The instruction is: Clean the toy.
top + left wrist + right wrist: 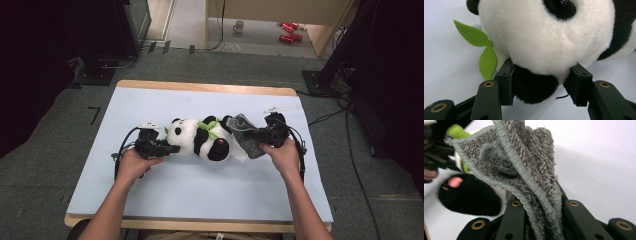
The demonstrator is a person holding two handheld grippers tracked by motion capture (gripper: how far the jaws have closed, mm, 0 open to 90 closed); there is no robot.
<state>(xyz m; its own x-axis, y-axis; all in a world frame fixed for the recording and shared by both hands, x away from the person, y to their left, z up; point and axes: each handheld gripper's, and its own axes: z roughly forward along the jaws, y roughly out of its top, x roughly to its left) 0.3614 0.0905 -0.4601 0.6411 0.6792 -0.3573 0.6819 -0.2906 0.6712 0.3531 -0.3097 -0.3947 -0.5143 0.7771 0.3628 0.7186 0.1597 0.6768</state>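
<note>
Panda (200, 139) lies on its back mid-table (150, 200), head toward the left edge, feet toward the right. Left gripper (167, 149) at its head, jaws either side of it. Cloth (246, 136) at the feet, bunched in the right gripper (260, 136). Strip (281, 108) near far right corner.

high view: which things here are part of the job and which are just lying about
In use: panda plush, clamped at the head by the left gripper; grey cloth, pinched in the right gripper.

Lying about: mug and red cans on the floor beyond the table.
</note>
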